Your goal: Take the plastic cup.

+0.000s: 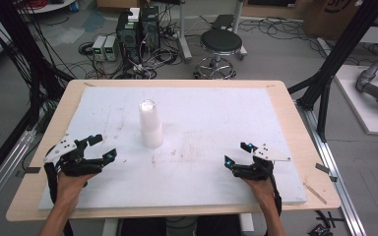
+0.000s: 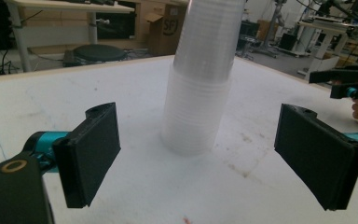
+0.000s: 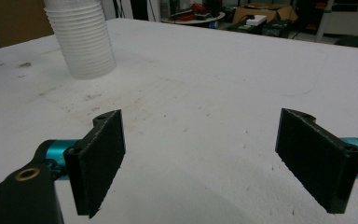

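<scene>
A stack of clear plastic cups (image 1: 150, 123) stands upside down on the white foam board (image 1: 211, 108), left of the middle. In the left gripper view the cup stack (image 2: 200, 93) rises straight ahead between and beyond the jaws. My left gripper (image 1: 102, 147) rests open at the board's near left, a short way from the stack. My left gripper (image 2: 198, 163) holds nothing. My right gripper (image 1: 237, 153) rests open at the near right, farther from the cups. In the right gripper view the cup stack (image 3: 84, 39) is at the upper left, and my right gripper (image 3: 200, 163) has nothing between its jaws.
The foam board lies on a wooden table (image 1: 295, 128) whose rim shows all around. Beyond the far edge stand a black stool (image 1: 220, 44), computer boxes (image 1: 138, 29) and floor cables. Black frame posts (image 1: 334, 64) rise at the right.
</scene>
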